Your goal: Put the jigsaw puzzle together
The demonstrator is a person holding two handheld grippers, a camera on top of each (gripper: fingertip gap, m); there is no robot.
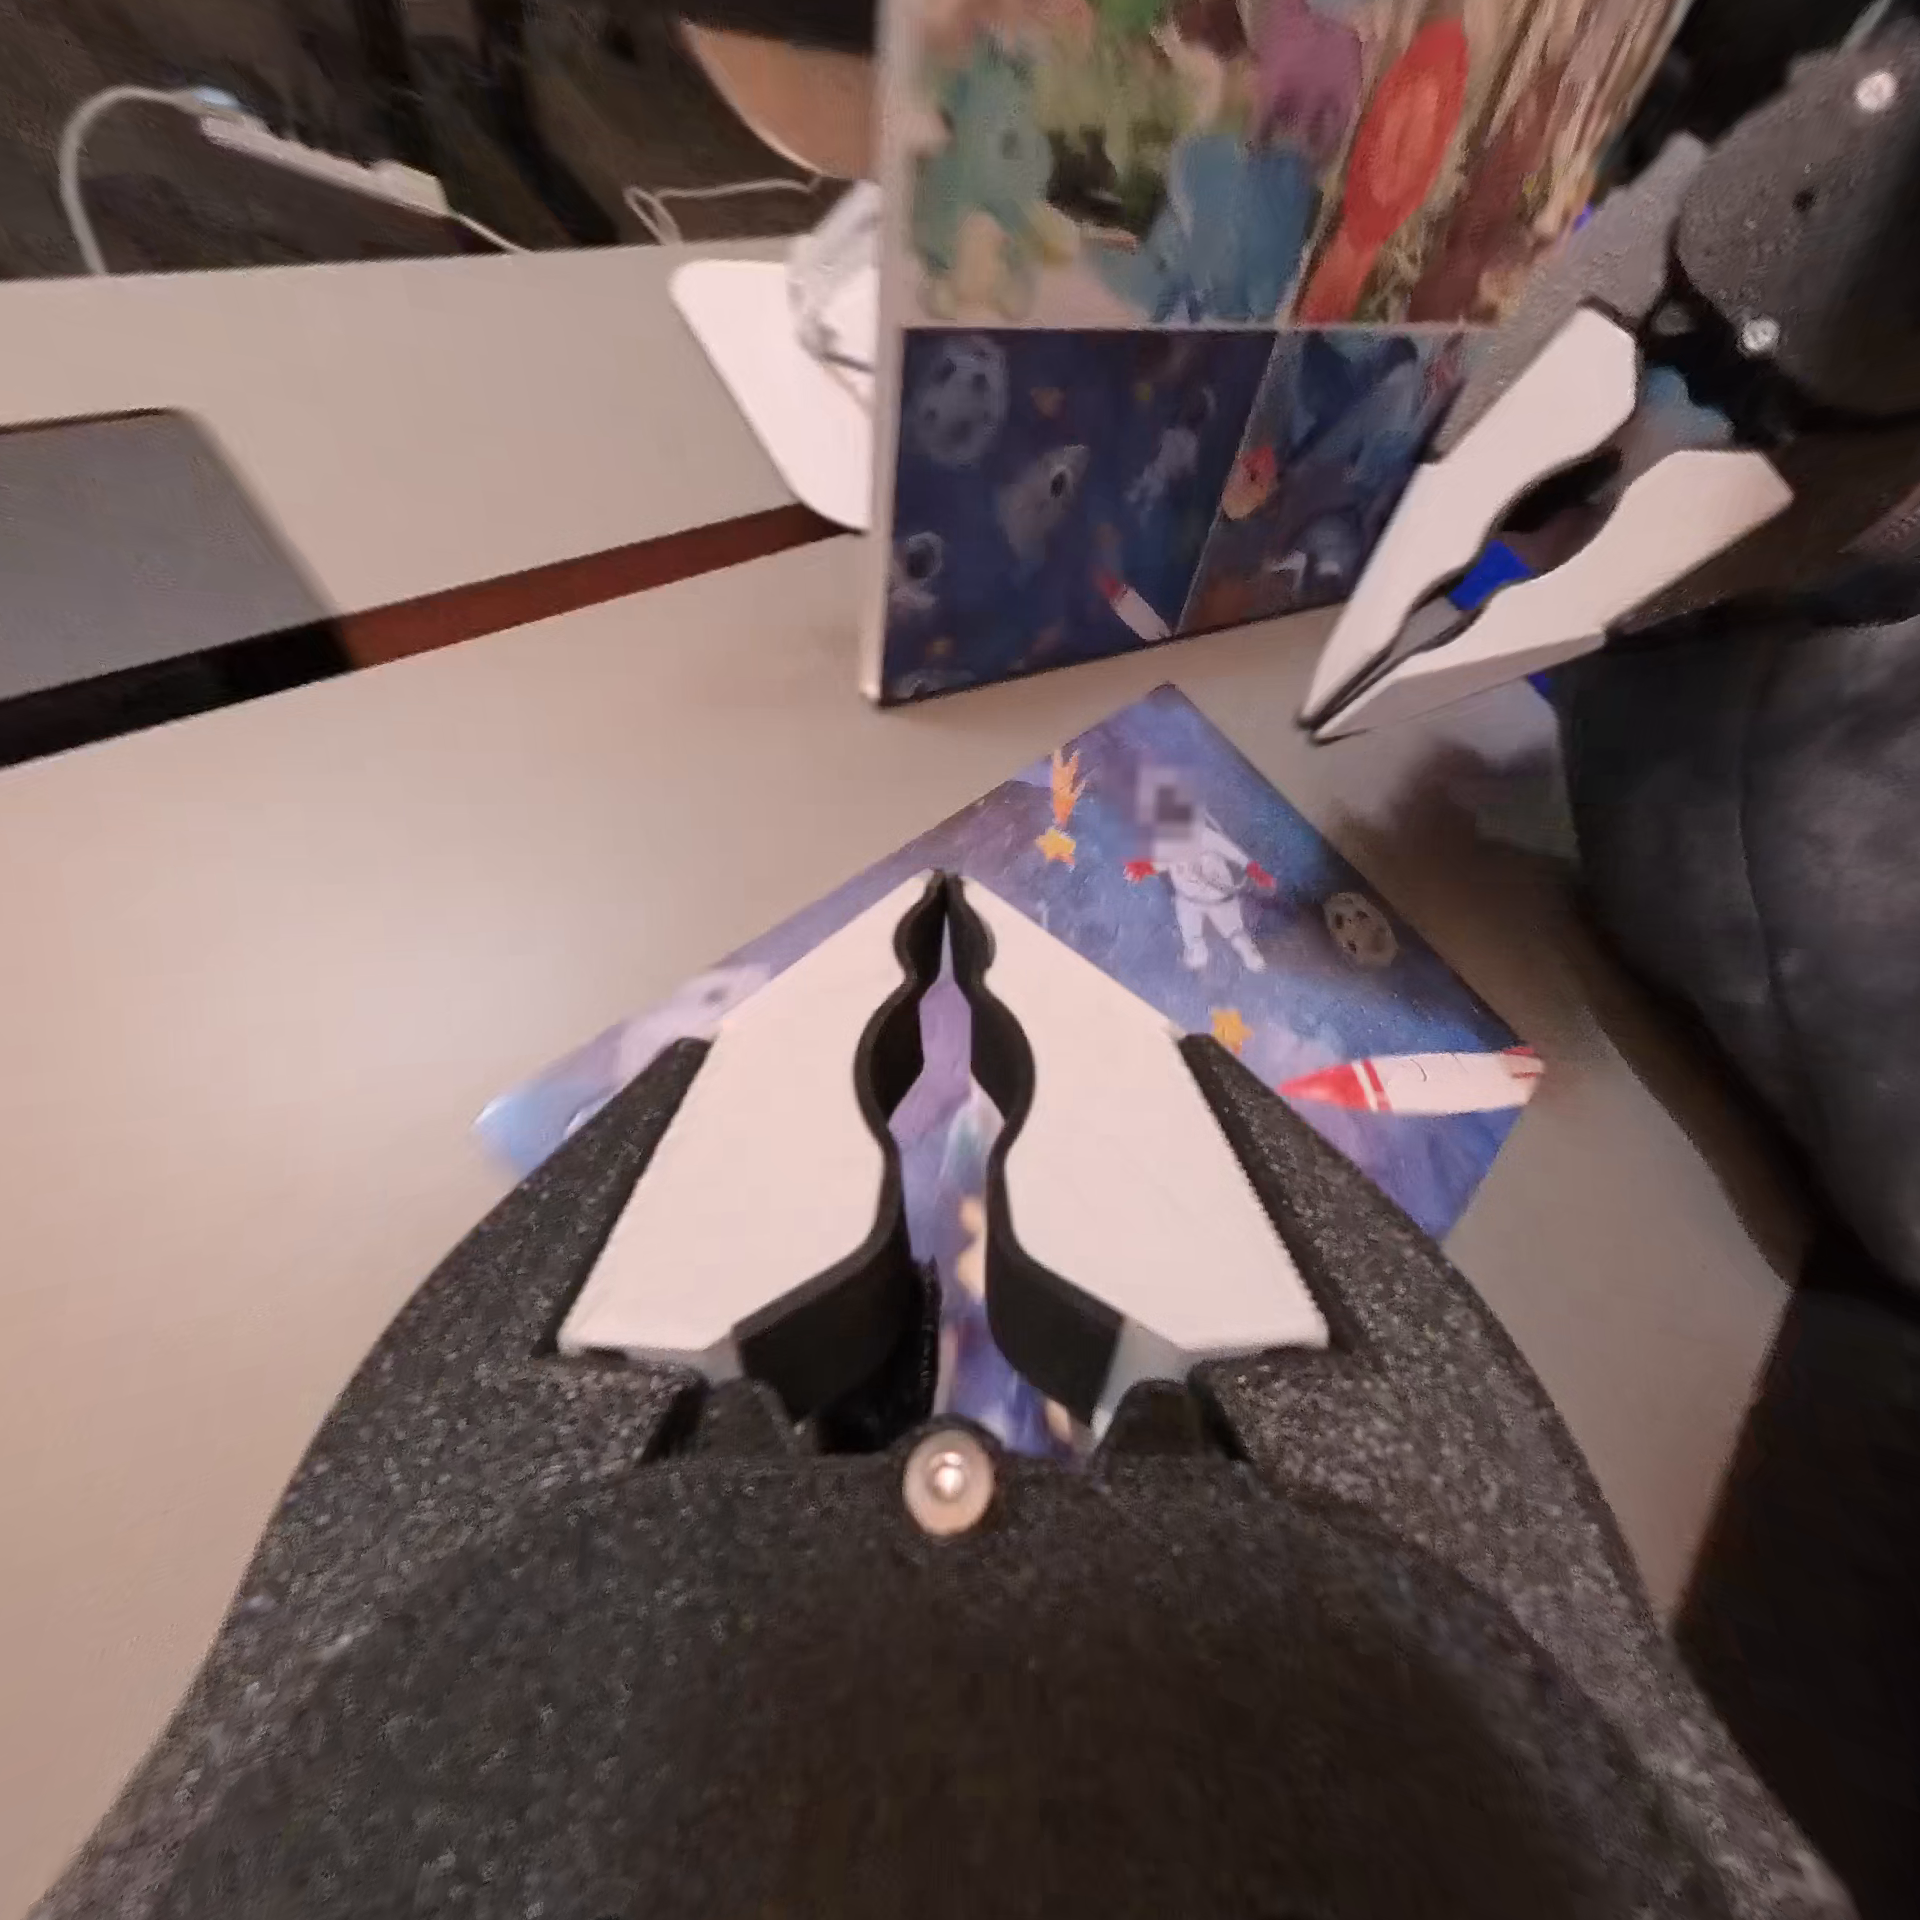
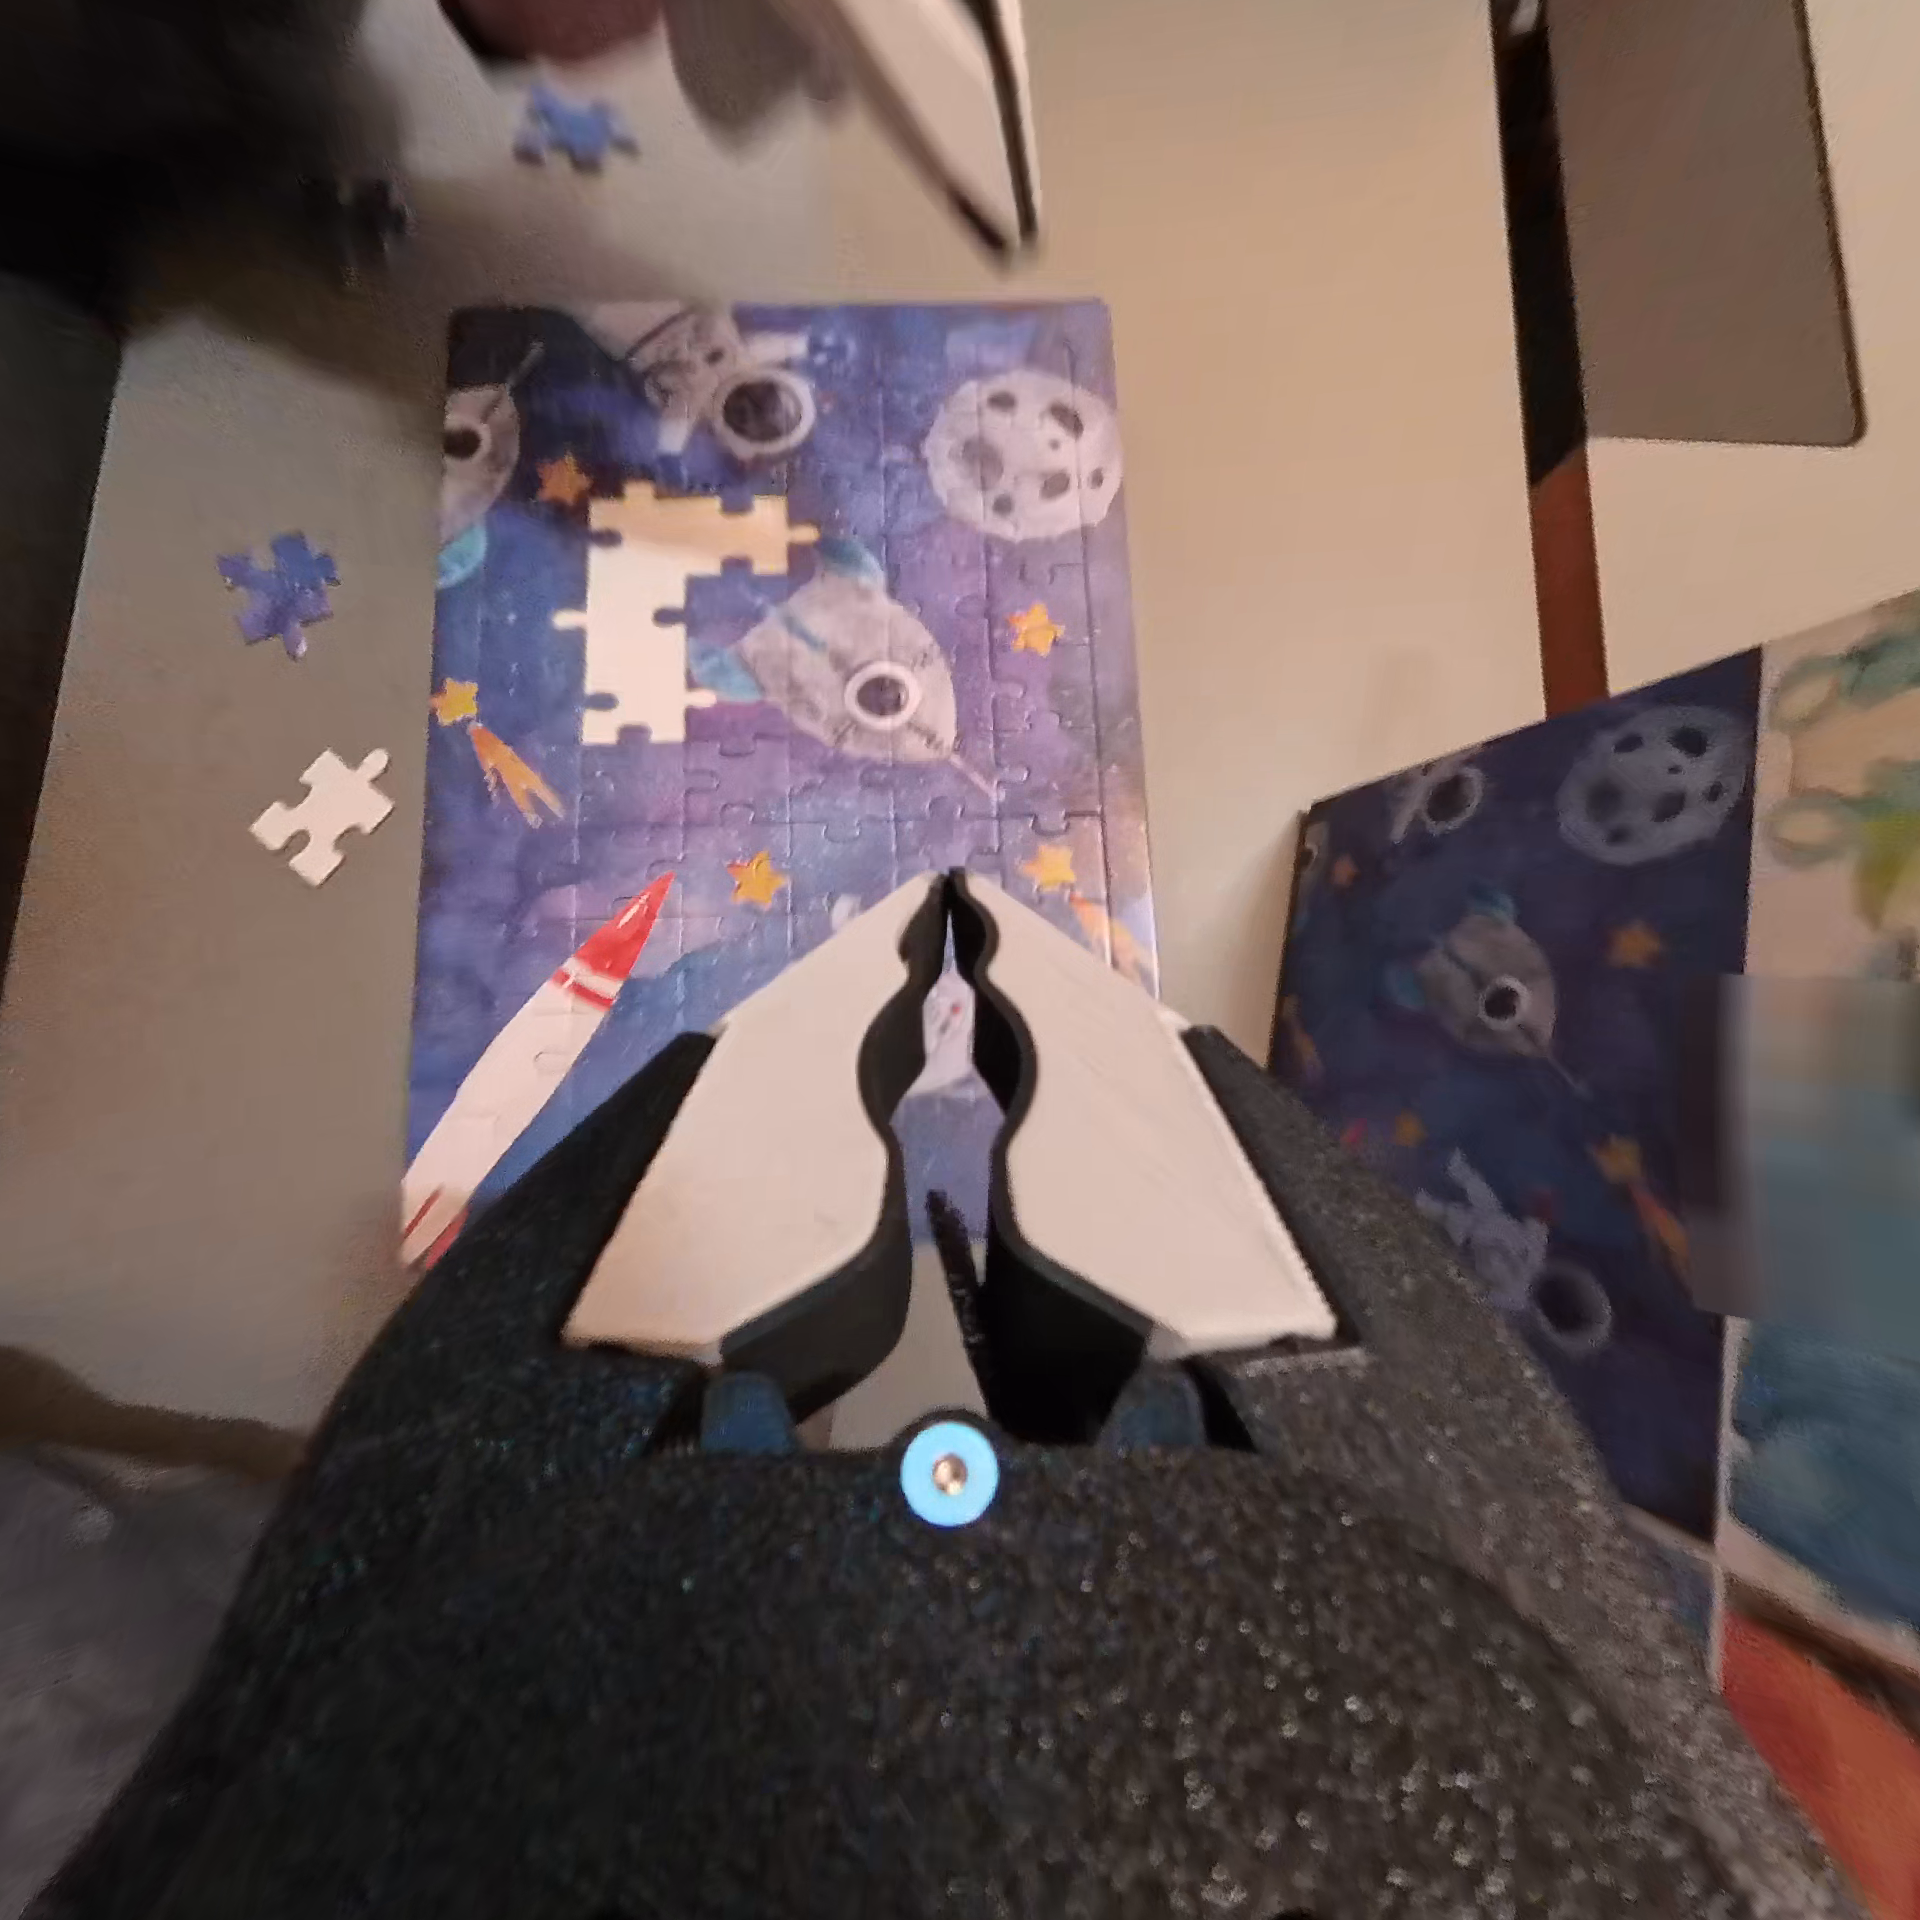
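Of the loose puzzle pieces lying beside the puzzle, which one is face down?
The white piece, nearest the red rocket's side of the puzzle. It shows its blank back; the other loose pieces show blue print.

Office or desk-type workspace, pale beige table with a dark seam between two tabletops, laptop with white charging cable at the far edge, dark flat screen-like device lying nearby
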